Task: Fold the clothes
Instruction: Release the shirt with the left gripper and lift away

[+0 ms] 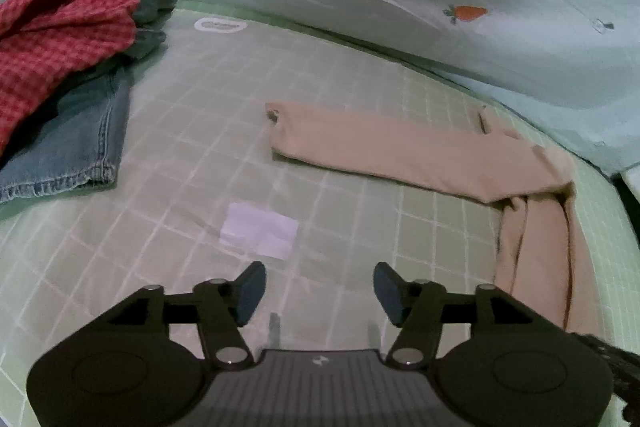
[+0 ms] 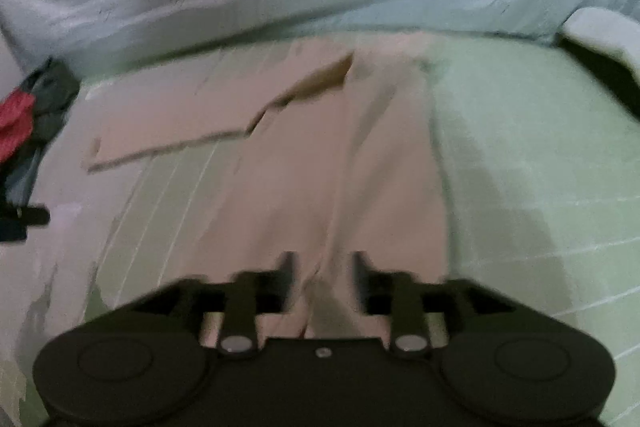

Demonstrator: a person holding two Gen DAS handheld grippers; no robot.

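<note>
**Beige trousers lie bent on the green grid mat**

The left gripper (image 1: 320,293) hovers over bare mat (image 1: 192,115), fingers apart and holding nothing. The beige trousers (image 1: 400,151) lie toward the mat's far right corner, one leg folded across. The right gripper (image 2: 320,281) hangs over the trousers, fingers parted with cloth between them; the blur hides any contact. Jeans (image 1: 76,147) and a red checked garment (image 1: 44,39) sit at the far left corner.

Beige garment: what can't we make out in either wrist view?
- Beige garment: lower end hidden behind the left hand-held gripper body, left view.
- Right view: motion blur; whether the right hand-held gripper touches the fabric is unclear.
- Red checked cloth and jeans: cut off by the left edge.
</note>
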